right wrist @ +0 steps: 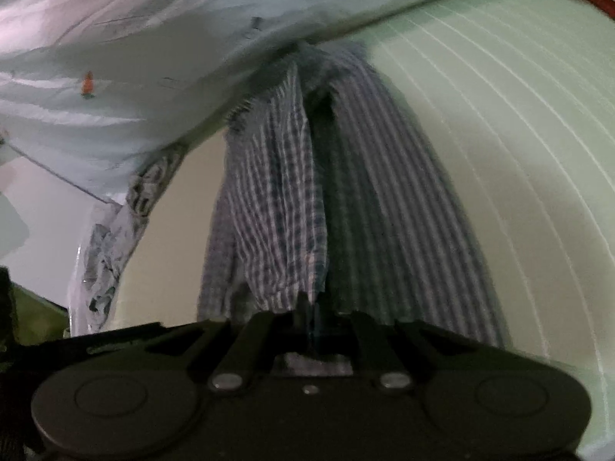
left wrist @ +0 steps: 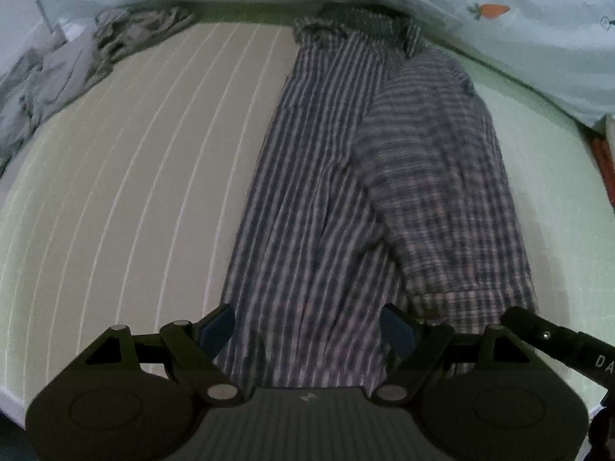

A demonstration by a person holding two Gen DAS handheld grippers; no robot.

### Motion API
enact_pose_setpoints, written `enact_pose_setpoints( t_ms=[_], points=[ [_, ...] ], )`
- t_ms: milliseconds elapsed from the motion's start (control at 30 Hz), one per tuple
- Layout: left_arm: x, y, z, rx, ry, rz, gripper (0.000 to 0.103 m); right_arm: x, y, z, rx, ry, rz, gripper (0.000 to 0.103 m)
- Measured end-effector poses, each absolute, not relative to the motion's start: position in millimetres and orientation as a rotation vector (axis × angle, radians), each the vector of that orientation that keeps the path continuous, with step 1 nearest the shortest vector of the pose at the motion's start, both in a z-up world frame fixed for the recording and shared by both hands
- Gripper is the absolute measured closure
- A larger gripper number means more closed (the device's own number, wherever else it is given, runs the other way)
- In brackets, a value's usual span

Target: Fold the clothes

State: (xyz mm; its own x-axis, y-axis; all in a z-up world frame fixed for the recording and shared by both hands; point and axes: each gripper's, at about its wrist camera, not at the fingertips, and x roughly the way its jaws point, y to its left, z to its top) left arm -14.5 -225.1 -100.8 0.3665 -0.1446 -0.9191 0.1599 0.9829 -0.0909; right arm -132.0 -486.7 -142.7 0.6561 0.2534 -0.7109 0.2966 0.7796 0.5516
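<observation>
Shirt (left wrist: 346,192) lies on the bed (left wrist: 134,192) under your left claw (left wrist: 307,330), jaws wide | your right claw (right wrist: 307,307) pinches its hem

Shirt (right wrist: 326,192) collar hidden under blanket (right wrist: 153,57), blurred

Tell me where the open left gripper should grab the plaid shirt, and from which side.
Probably the shirt's near hem edge, taken from above. It lies flat on the striped mattress, directly between the left gripper's open jaws. The right gripper already pinches a fold.
</observation>
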Motion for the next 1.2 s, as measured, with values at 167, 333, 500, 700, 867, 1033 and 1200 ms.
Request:
enact_pose_setpoints(
  t_ms=[167, 333, 500, 700, 867, 1033, 1200],
  points=[
    [-33, -216, -106, 0.016, 1.198, -0.154, 0.020, -151, -492, -157, 0.726, 0.912, -0.060, 0.100],
    [-47, -210, -110, 0.023, 1.216, -0.119, 0.020, -161, -495, -168, 0.718, 0.946, -0.083, 0.100],
    [-58, -207, -112, 0.042, 1.222, -0.102, 0.020, -168, -498, -174, 0.752, 0.946, -0.086, 0.100],
    [-64, -205, -115, 0.070, 1.226, -0.095, 0.020, -174, -497, -172, 0.726, 0.956, -0.110, 0.099],
    [-66, -206, -122, 0.122, 1.229, -0.094, 0.020, -183, -495, -163, 0.621, 0.955, -0.142, 0.074],
    [-71, -205, -130, 0.164, 1.245, -0.105, 0.020, -190, -482, -159, 0.440, 0.956, -0.219, 0.029],
    [-75, -203, -137, 0.179, 1.267, -0.120, 0.020, -195, -479, -168, 0.397, 0.997, -0.269, 0.023]
  ],
)
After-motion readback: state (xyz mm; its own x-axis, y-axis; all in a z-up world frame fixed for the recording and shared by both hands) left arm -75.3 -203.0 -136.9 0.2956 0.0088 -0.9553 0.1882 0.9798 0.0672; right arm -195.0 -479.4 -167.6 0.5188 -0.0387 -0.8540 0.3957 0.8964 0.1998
